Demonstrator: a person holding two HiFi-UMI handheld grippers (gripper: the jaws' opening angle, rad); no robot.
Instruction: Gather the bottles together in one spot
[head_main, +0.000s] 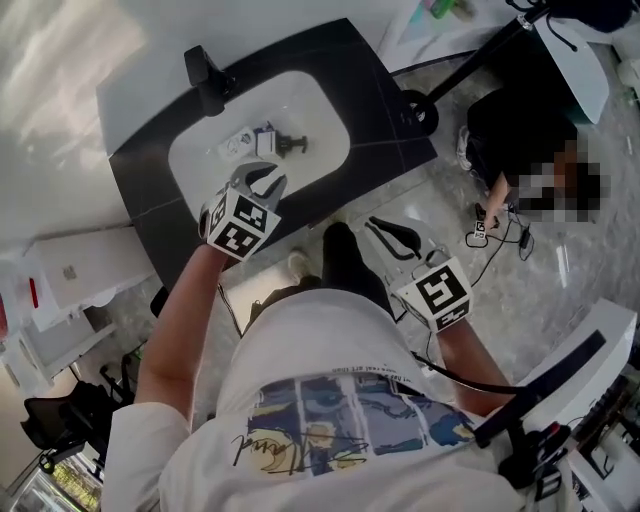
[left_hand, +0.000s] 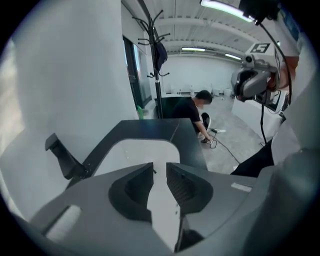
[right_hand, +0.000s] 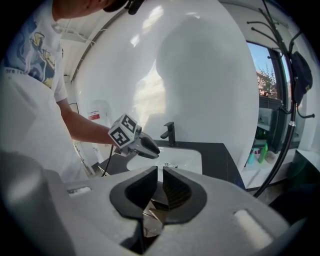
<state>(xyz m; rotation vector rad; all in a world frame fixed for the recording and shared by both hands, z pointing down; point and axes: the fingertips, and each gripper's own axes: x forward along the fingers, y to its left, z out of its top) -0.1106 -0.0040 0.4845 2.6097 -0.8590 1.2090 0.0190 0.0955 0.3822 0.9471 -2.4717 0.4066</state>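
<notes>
Site: white basin set in dark counter; black faucet at its far-left rim.
Bottles: two small pale bottles lie mid-basin, just beside each other. Whether they touch can't be told; too small in frame.
Black item: small dark item sits just right of that pair, also in the basin. Bottle or drain fitting, not made out.
Other bottles: green bottles are seen on a white ledge past the counter's end, well apart from the basin. Clear in R gripper view only.
L gripper: L gripper is held over the basin's near rim, tilted down toward the pair. Fingers partly apart, nothing betw. them, nothing touched.
R gripper: R gripper is held back over the floor, beside the wearer's leg, well apart from the sink. Fingers nearly together w/ a narrow gap, nothing betw. them.
Done (judged): the basin pair is already grouped in one spot. No bottle is carried by either gripper.
Left (judged): if the green bottles count, they are not yet gathered w/ the basin pair, so most of the job would be outstanding. If only the basin items count, little is left beyond tidying.
Next (judged): a reach into the basin by the L gripper looks set up, since its fingers are parted and aimed there. A small bottle lying on a curved basin floor may roll when pinched.
Bystander: a person is crouched on the floor beyond the counter, clear of both grippers.
</notes>
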